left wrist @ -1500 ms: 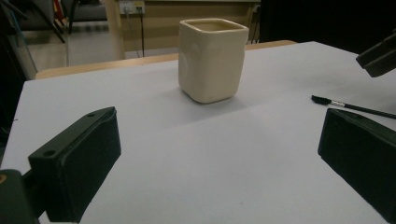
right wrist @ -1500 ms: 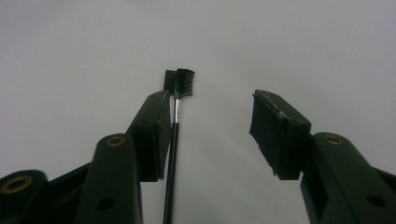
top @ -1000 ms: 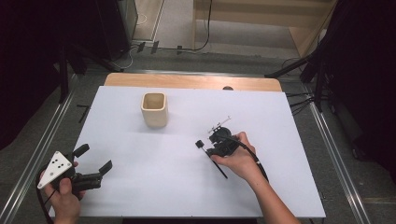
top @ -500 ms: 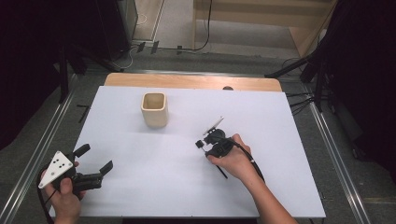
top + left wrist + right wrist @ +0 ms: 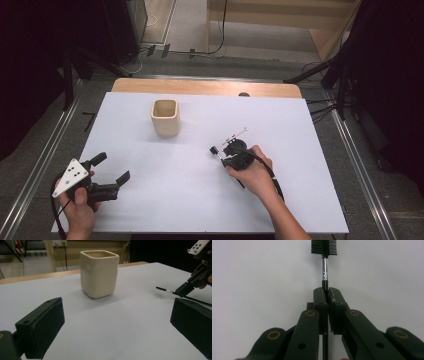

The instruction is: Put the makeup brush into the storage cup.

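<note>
Grip, right: right gripper (image 5: 325, 293) has its jaws closed on the thin black handle of a small black-bristled brush with a silver metal ferrule (image 5: 324, 250); the bristle head projects forward beyond the jaw tips.
Brush position: seen from the high view, the brush (image 5: 215, 150) sits near the table's middle, right of centre, its head pointing left; whether it is lifted clear of the surface cannot be told.
Grip, left: left gripper (image 5: 111, 172) has jaws spread wide with nothing between them, held low at the near left corner of the white table (image 5: 310, 125).
Container: cream square-sided ceramic cup (image 5: 165, 117) stands upright, well apart from both grippers, toward the far left of centre; its inside is not visible enough to judge contents.
Step in hand: judged to be the pick-up of the brush, grasp secured.
Next move: likely carry to the cup; this calls for lifting, swinging left and forward, then tilting the brush upright so the handle enters the opening.
Risk: handle is thin, so it may pivot in the jaws.
</note>
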`<state>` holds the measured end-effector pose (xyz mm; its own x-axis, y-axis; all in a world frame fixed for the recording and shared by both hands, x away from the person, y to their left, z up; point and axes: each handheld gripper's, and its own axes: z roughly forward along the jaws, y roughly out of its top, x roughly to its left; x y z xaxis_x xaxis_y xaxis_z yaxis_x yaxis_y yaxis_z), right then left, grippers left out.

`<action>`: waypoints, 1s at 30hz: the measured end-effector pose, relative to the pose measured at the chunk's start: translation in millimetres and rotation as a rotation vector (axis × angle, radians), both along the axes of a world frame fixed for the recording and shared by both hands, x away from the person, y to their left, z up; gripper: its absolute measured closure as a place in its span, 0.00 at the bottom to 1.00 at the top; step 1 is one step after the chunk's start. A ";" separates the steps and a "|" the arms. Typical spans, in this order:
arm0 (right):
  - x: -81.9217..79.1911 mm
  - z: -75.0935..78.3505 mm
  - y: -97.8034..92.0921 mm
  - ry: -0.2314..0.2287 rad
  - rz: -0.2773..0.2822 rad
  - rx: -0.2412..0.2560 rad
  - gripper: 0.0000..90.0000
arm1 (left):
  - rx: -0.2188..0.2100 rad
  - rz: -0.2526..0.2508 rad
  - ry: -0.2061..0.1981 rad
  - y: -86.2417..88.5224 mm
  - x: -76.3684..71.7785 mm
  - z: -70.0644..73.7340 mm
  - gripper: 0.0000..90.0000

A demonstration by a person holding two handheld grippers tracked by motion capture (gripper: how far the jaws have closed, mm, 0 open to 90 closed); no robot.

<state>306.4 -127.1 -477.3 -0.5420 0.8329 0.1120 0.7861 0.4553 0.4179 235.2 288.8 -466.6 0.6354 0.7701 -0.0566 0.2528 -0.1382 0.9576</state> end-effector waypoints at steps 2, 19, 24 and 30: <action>-1.5 1.9 -2.0 -0.017 -0.006 0.015 0.97 | 0.002 -0.006 0.001 -4.5 1.4 0.6 0.00; -27.0 30.9 -29.2 -0.325 -0.030 0.266 0.97 | -0.013 -0.115 -0.019 -87.7 26.8 11.8 0.00; -30.8 31.9 -35.0 -0.377 -0.039 0.340 0.97 | -0.026 -0.119 -0.045 -106.2 32.6 15.0 0.00; -36.8 33.4 -39.6 -0.432 -0.064 0.417 0.97 | -0.034 -0.160 -0.039 -122.3 34.2 10.6 0.00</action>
